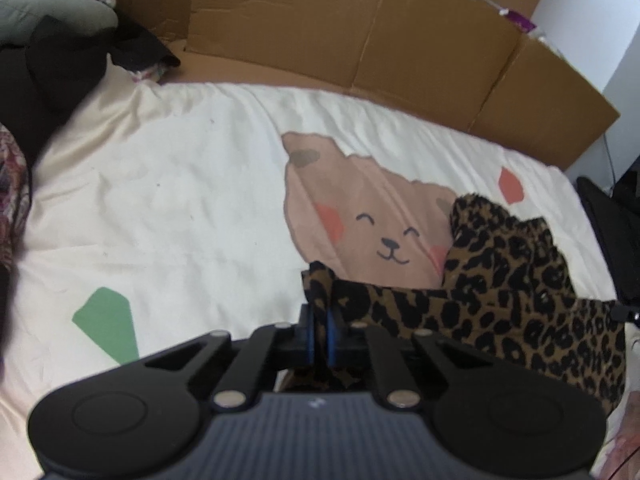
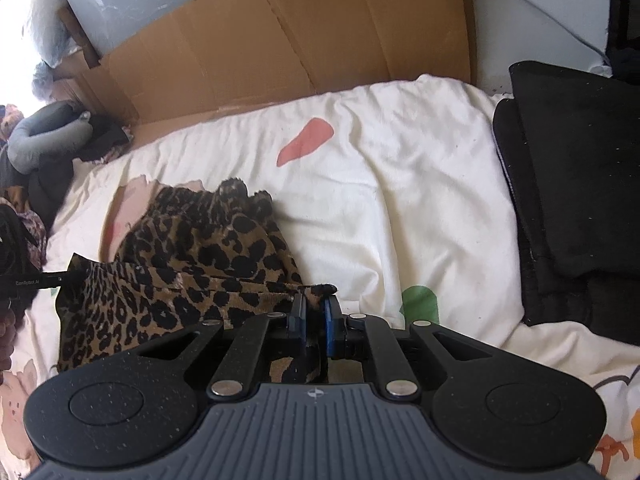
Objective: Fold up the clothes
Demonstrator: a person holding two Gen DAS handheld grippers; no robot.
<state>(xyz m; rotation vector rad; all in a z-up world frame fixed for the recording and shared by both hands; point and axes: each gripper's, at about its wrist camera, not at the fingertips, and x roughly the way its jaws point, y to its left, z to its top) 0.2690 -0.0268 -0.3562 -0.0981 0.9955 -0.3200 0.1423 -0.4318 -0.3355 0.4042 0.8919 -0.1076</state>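
A cream bed sheet [image 1: 180, 200] carries the leopard-print garment [image 1: 520, 280], bunched near its right edge, cardboard sheets [image 1: 360, 40] behind. The left gripper [image 1: 319, 320] and the right gripper [image 2: 316, 312] each pinch a corner of its near hem. This looks like the spreading step; next, pull the hem taut and lay it flat. No containers show.

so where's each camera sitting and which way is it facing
Left wrist: on the left gripper, looking down along its fingers across the bedsheet toward the cardboard; gripper shut on the leopard-print garment.
Right wrist: on the right gripper, same downward slant, black cushion at right; shut on the garment.
Shared: garment, bedsheet, cardboard.
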